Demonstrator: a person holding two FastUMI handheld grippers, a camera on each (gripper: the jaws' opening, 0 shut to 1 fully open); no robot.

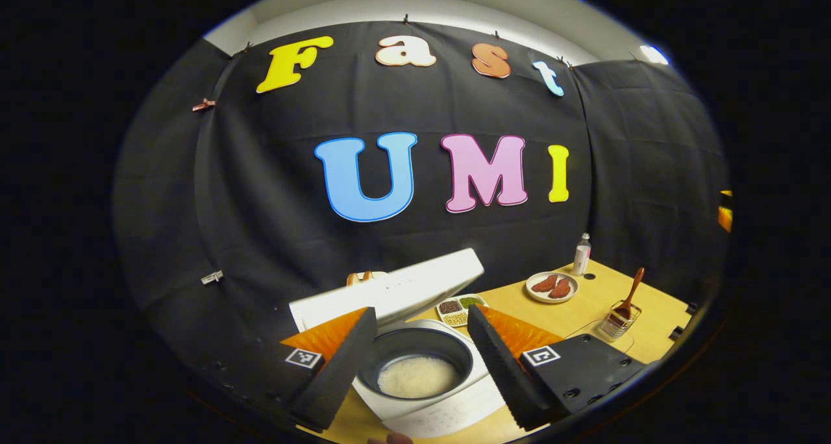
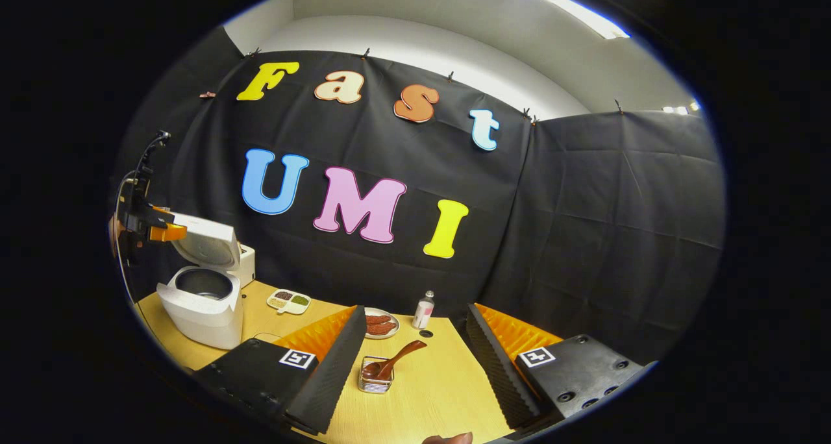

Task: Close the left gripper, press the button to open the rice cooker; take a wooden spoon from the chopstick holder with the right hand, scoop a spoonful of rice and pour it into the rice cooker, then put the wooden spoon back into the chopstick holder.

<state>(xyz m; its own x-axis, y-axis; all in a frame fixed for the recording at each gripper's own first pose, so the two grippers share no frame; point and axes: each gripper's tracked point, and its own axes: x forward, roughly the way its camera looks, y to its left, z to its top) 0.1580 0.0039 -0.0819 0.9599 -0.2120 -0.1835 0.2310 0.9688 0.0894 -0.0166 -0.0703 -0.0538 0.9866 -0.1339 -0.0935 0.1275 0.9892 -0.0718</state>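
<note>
The white rice cooker (image 1: 428,408) stands open right below my left gripper (image 1: 422,309), its lid (image 1: 389,288) tipped up at the back. White rice lies in the bottom of its dark inner pot (image 1: 415,366). My left gripper is open and holds nothing. In the right gripper view the cooker (image 2: 204,304) is far left, with the left gripper (image 2: 152,226) hovering above its lid. The wooden spoon (image 2: 393,361) leans in the wire chopstick holder (image 2: 375,382), just ahead between the fingers of my open, empty right gripper (image 2: 415,311).
On the wooden table (image 2: 441,392) sit a small divided tray of grains (image 2: 291,301), a plate of reddish meat slices (image 2: 380,324) and a small white bottle (image 2: 423,309). Black cloth walls close in behind. The spoon and holder (image 1: 622,314) stand right of the cooker.
</note>
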